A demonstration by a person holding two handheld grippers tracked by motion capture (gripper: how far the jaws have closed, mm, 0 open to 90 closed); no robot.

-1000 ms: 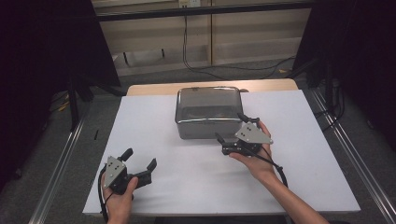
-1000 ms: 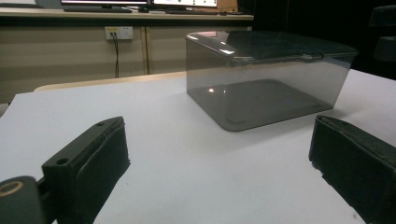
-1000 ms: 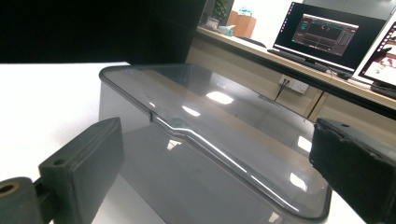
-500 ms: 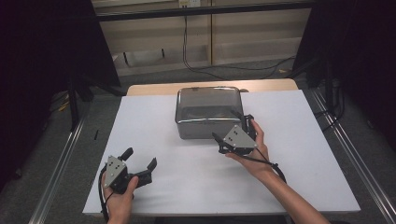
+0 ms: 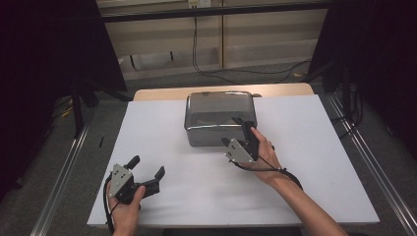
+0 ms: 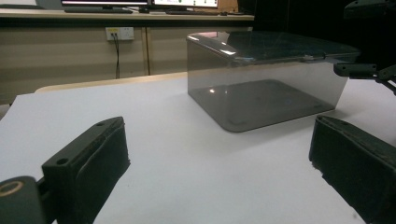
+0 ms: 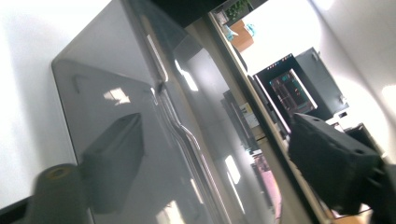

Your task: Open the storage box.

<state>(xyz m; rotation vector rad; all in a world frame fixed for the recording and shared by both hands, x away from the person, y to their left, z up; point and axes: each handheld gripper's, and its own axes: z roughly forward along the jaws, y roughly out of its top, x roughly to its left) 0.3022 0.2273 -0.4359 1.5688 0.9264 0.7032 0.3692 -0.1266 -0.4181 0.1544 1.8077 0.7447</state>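
A smoky translucent box (image 5: 219, 110) with a lid stands at the back middle of the white table (image 5: 314, 147). My right gripper (image 5: 232, 131) is at the box's front right edge, rolled on its side. Its jaws have just been closing. In the right gripper view the box (image 7: 140, 93) and its lid rim lie between the jaws of the right gripper (image 7: 210, 158), one before the front wall, one over the lid, with gaps showing. My left gripper (image 5: 146, 166) rests open near the table's front left. In its own view the left gripper (image 6: 219, 158) frames the box (image 6: 261, 88).
A wooden board edge (image 5: 162, 93) shows behind the white sheet. Metal rails (image 5: 64, 167) run along both sides of the table. Pale cabinets with a hanging cable (image 5: 195, 44) stand at the back. White surface lies between the two grippers.
The right gripper has slid left and toward the box's front right corner, rolling onto its side, and its jaws have narrowed. The left gripper has stayed put.
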